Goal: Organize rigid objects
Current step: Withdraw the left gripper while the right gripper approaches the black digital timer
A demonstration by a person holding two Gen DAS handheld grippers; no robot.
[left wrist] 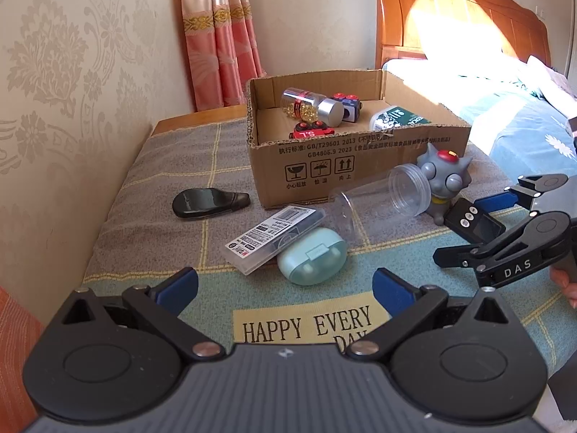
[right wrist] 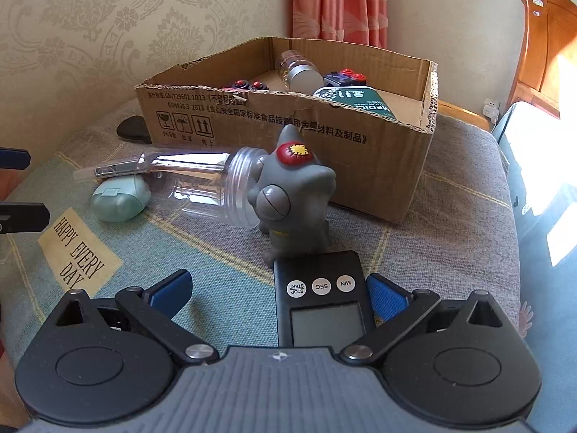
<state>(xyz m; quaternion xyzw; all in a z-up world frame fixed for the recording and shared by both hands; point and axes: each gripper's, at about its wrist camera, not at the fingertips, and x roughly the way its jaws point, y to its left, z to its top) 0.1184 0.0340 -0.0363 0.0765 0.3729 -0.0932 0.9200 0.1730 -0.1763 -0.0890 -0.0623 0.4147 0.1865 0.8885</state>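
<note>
Between the spread fingers of the right hand-held gripper (right wrist: 277,294) lies the black timer (right wrist: 319,299), against its right pad.

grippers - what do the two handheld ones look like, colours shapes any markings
Both match: the left gripper and right gripper have black angular linkage arms with silver pivot pins, round black discs at each side, a ribbed grey body, and blue pads on the fingers. The left wrist view shows white "DAS" lettering on the right gripper's side. No cables show.

Grey figure (right wrist: 294,195) — mint-green case (left wrist: 312,259)
</note>
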